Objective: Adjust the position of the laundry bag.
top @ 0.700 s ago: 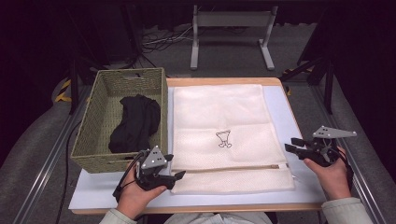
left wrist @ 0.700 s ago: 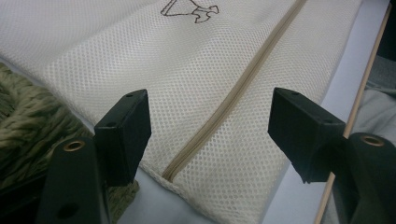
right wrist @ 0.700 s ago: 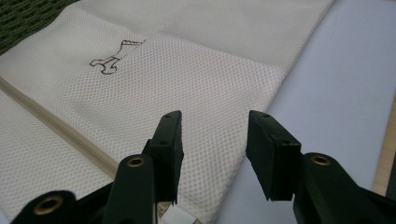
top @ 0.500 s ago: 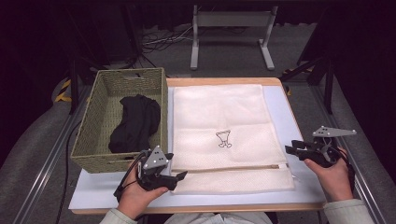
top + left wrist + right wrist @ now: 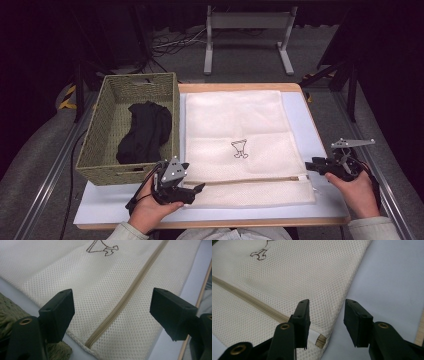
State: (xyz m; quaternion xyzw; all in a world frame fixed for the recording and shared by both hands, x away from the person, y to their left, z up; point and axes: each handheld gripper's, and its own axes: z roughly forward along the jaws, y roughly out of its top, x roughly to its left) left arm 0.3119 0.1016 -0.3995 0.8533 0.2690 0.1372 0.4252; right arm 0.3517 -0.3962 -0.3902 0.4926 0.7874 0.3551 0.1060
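Right hand-held gripper (image 5: 312,166) moved closer to mesh bag (image 5: 235,125) edge — jaws apart.

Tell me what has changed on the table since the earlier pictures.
The right gripper has sunk toward the zipper end at the right edge of the mesh laundry bag; its jaws are open and hold nothing. The left gripper, open over the bag's left end, kept its place. The basket and the black garment lie unmoved.

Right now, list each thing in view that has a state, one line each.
mesh laundry bag: flat on the table, zipper closed.
wicker basket: upright, holding a black garment.
left gripper: jaws open, over the bag's near left corner.
right gripper: jaws open, at the zipper's right end.
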